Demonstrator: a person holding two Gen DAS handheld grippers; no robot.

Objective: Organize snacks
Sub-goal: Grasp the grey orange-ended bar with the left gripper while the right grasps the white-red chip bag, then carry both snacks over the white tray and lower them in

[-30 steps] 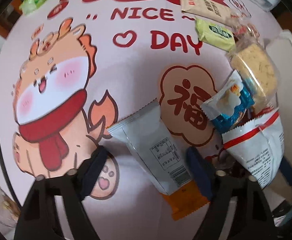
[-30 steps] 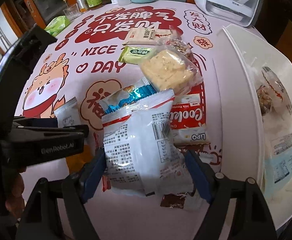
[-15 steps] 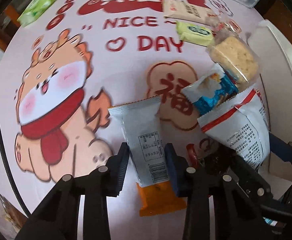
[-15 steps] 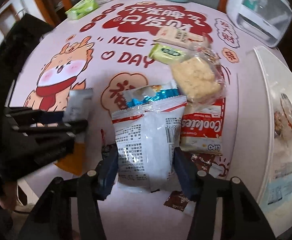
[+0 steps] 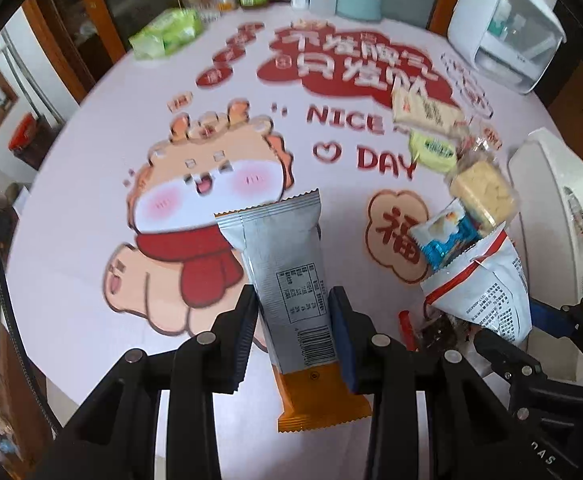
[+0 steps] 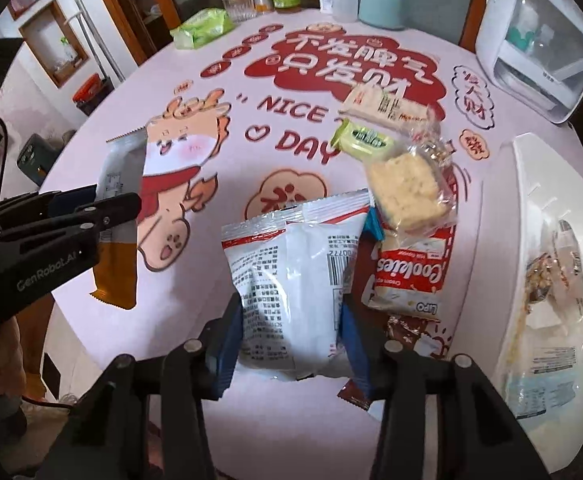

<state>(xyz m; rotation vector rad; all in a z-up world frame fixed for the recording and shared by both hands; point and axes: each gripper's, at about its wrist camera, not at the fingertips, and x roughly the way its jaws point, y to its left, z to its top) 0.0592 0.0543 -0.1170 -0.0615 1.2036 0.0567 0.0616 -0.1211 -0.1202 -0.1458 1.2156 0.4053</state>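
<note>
My left gripper (image 5: 293,300) is shut on a grey-and-orange snack packet (image 5: 279,240) and holds it clear of the cartoon tablecloth. In the right wrist view the same packet (image 6: 121,172) hangs at the left. My right gripper (image 6: 289,308) has its jaws closing on a white-and-red snack bag (image 6: 291,260), with both pads pressing its sides. Beside that bag lie a Cookies packet (image 6: 411,276), a wrapped rice-cracker block (image 6: 407,188), a small green packet (image 6: 365,138), a beige packet (image 6: 383,108) and a blue packet (image 5: 447,240). A white tray (image 6: 531,184) at the right holds several packets.
A white appliance (image 6: 539,52) stands at the back right. Bottles, a glass and a teal canister (image 6: 381,4) line the far edge, with a green tissue pack (image 6: 203,28) near them. Small brown wrappers (image 6: 403,328) lie just right of my right gripper.
The left gripper shut on the grey-and-orange packet and lifted it off the cloth. The right gripper's jaws narrowed onto the white-and-red bag and rose a little.
</note>
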